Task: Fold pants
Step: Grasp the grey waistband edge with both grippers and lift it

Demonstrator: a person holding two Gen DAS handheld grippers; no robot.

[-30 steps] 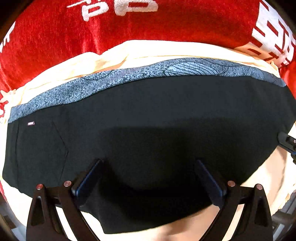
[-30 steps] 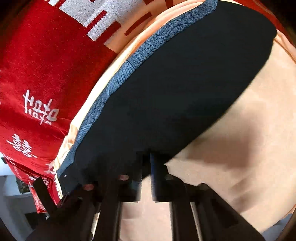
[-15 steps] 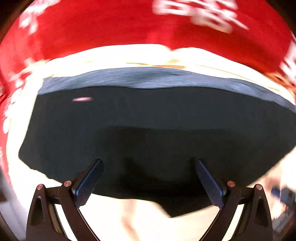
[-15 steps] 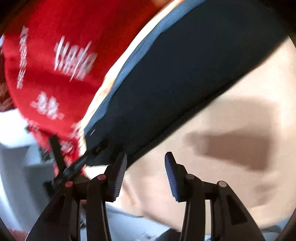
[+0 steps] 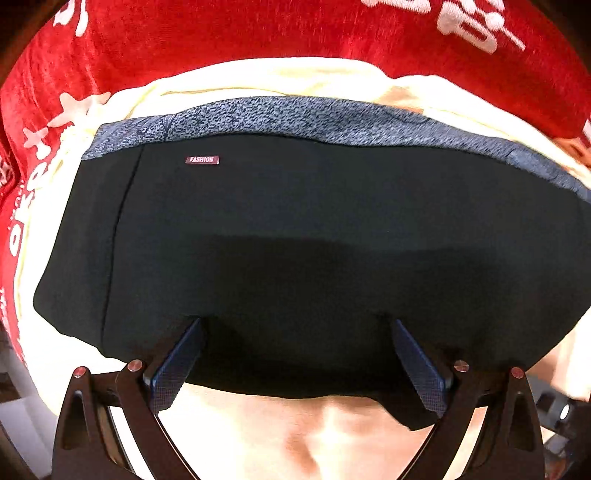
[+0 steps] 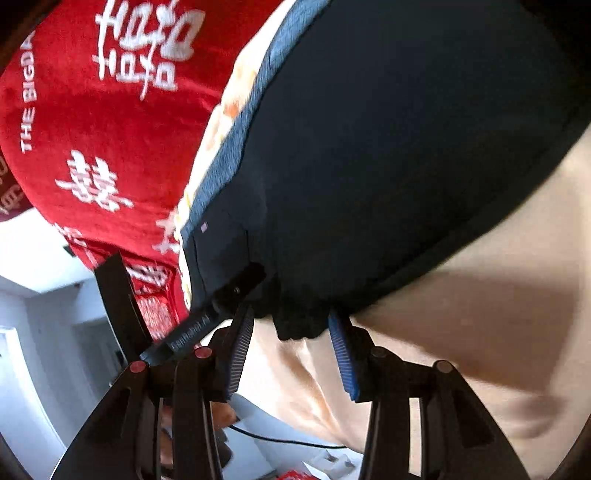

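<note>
The black pants [image 5: 295, 229] lie flat on a cream sheet, with a blue-grey patterned waistband [image 5: 295, 114] along the far edge and a small "FASHION" label [image 5: 202, 159]. My left gripper [image 5: 295, 347] is open, its fingers spread over the near edge of the pants. My right gripper [image 6: 291, 325] is open at a near corner of the pants [image 6: 388, 166], a small black fold of cloth between its jaws but not pinched. The left gripper's fingers [image 6: 207, 325] show in the right wrist view beside that corner.
A cream sheet [image 5: 295, 435] covers the surface under the pants. A red blanket with white characters [image 5: 258, 29] lies behind it, also seen in the right wrist view [image 6: 110, 110]. White floor and furniture [image 6: 44, 332] show beyond the bed edge at left.
The right gripper was shut on the pants edge a second ago and has opened and let go. The left gripper shifted sideways along the near edge and stays open.
</note>
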